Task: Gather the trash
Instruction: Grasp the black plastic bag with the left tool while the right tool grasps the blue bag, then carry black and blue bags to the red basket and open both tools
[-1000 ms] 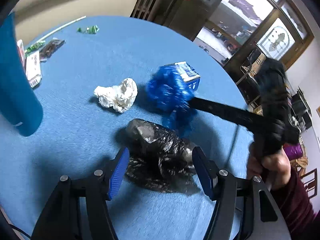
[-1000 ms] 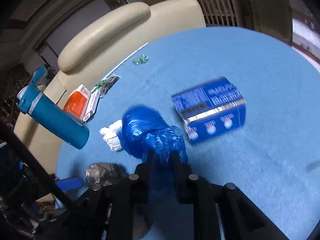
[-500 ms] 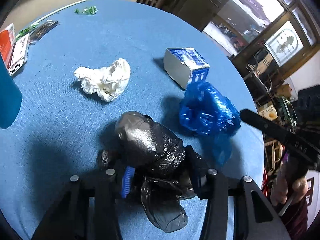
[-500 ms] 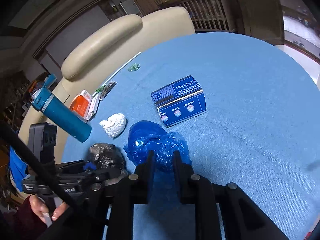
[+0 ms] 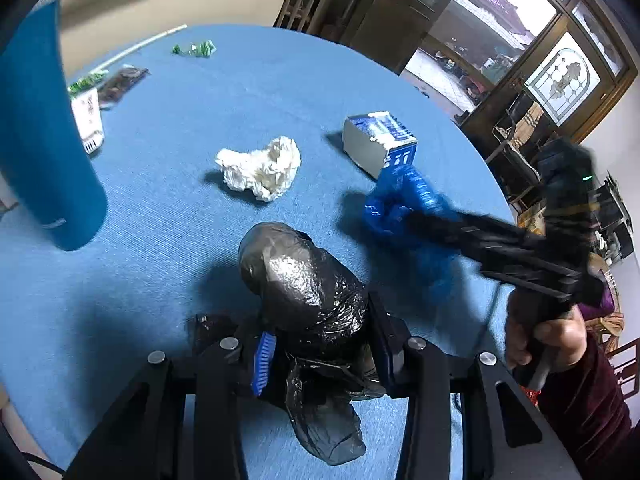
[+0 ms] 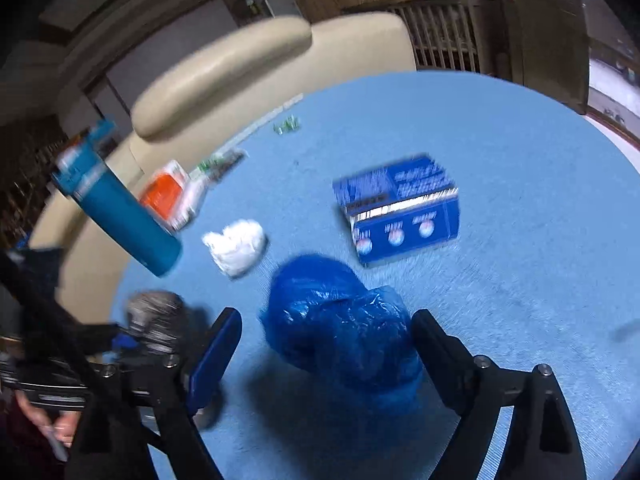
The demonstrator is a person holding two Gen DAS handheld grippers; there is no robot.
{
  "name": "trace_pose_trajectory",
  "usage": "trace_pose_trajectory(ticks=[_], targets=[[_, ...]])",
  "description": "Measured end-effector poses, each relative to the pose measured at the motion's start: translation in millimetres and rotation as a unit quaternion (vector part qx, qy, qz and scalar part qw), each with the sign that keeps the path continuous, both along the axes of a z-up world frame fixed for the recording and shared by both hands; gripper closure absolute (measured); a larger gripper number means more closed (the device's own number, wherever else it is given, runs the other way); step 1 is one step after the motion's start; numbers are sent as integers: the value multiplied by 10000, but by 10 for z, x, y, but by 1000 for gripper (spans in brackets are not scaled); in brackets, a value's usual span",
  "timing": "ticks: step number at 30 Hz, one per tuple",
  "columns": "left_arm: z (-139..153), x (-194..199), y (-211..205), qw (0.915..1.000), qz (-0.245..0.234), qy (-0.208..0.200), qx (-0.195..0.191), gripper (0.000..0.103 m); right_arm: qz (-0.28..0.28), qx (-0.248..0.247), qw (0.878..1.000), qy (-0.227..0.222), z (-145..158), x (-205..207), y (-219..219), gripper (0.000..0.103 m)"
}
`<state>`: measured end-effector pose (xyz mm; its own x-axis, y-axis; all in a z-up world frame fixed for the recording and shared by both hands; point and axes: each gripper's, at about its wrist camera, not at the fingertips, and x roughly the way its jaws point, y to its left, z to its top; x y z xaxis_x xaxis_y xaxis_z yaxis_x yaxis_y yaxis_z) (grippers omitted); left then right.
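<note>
My right hand-held gripper [image 6: 326, 354] has just sprung open: the blue bag [image 6: 340, 324] it pinched a moment ago now lies loose between spread jaws on the counter [image 6: 520, 200], neither pad pressing it. My left hand-held gripper [image 5: 322, 354] has just closed and now squeezes the black bag [image 5: 304, 280]. So one bag is dropped, one secured. The tissue [image 5: 260, 166] and box [image 5: 378, 142] wait beyond, with bare cloth between. The bottle [image 5: 40, 140] crowds my left side, and the counter's edge curves close on the right.
</note>
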<state>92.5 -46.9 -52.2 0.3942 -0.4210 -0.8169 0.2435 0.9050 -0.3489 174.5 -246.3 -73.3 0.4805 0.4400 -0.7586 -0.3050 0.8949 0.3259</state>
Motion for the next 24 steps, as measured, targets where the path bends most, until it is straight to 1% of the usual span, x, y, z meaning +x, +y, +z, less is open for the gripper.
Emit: trace_pose_trajectory(ticks=[1,2,4,9,15,20,24], targets=[[25,-7,-18,10000,-3,-42,38,59,67,0,10000,73,-47,-15,41,38],[61,-27,-26,9999,-2,-101,106,59,23,23,10000,42,-50,-43,46,39],[125,-61,-75,9995,-5,-212,220,59,-46,5,10000,-9,-26,-120,47,45],[325,-183,-179,9984,-97,-464,297,59,-402,229,9988,-176,148,-416,-170,46],[573,-395,-404,9949,-346,-848,426,59,-723,534,9952,-389,464,-874,-517,46],[763,-577,-592,9908,-564,-1138,473,59,-959,644,9912,-647,731,-1395,-822,46],[926,-739,-796,9855,-804,-1402,526,59,-1200,701,9868,-828,896,-1827,-1072,46]])
